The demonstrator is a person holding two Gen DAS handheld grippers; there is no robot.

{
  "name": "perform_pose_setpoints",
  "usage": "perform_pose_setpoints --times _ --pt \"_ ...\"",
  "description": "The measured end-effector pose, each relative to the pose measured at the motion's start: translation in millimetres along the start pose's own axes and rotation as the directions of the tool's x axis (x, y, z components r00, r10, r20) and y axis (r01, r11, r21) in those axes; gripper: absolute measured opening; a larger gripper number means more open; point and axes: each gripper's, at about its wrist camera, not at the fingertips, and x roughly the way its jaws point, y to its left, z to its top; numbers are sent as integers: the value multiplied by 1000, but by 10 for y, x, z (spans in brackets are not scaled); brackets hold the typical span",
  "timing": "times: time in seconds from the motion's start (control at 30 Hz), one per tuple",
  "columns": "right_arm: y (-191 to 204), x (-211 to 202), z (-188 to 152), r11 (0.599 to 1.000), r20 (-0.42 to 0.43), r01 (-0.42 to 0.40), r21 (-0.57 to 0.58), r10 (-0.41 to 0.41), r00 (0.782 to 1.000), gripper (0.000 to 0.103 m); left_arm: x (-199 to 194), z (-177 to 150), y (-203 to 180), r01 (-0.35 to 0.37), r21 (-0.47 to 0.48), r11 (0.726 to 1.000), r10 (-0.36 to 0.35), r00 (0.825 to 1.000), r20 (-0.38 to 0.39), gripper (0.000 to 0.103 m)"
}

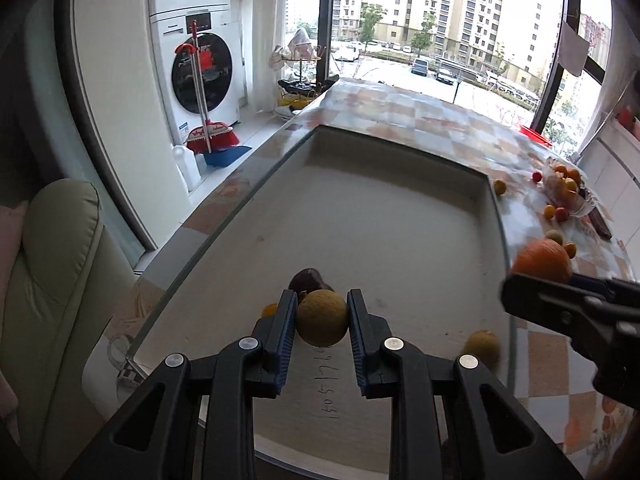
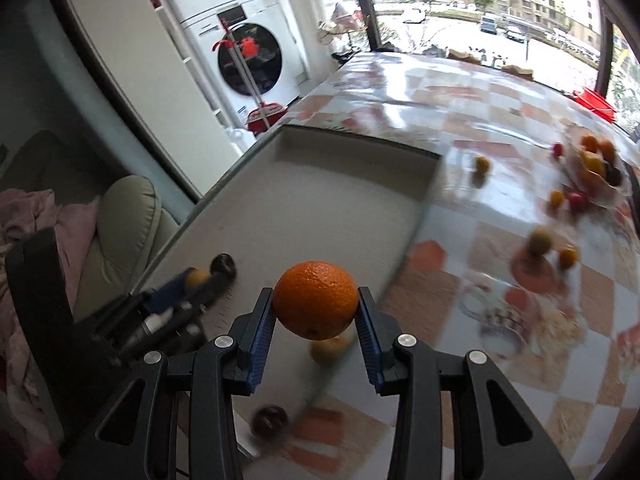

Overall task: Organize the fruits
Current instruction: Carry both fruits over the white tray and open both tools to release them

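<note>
L gripper (image 1: 322, 312) clamped on brownish-yellow fruit (image 1: 322, 317), hovering over grey tray (image 1: 360, 208), dark fruit (image 1: 306, 280) just ahead. R gripper (image 2: 316, 306) clamped on orange (image 2: 316, 300), near tray's right edge; tray lies to its left. Round, no long axis. Handwritten digits on tray, unreadable.

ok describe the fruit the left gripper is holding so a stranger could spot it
Find the big shallow grey tray on the checkered table. Above its near end, the left gripper clamps a round fruit. It is dull yellow-brown, unlike the dark purple fruit just behind it.
</note>
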Motion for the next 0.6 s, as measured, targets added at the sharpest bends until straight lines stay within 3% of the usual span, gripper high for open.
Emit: perform_pose_setpoints --times 0.1,0.13,0.17,0.2,0.27,0.37,0.43,0.6 --pt "68 60 16 1000 -16 -12 2 12 1000 51 30 -26 10 -8 6 1000 8 1000 9 27" --pt "75 66 23 1000 -13 -14 5 14 1000 69 30 -31 5 -13 13 1000 13 1000 17 43" --pt "65 50 25 1000 -5 -16 10 16 1000 86 28 -34 -1 -17 21 1000 17 1000 20 84" --pt "48 12 19 1000 9 -22 18 22 1000 88 23 -37 -5 -24 20 1000 23 999 25 100" --pt "-11 -74 3 1000 28 -16 24 15 999 89 -30 -42 7 -12 13 1000 12 998 63 103" --pt "-209 -217 -62 997 52 53 53 -55 997 100 -49 -9 -71 -10 44 999 8 999 43 103" --pt "-428 -332 -152 990 72 95 103 -102 992 103 -108 17 -143 0 55 998 -3 999 53 103" --pt "-1195 -673 -554 926 76 237 294 -270 960 103 -329 31 -545 88 125 988 -98 992 77 103"
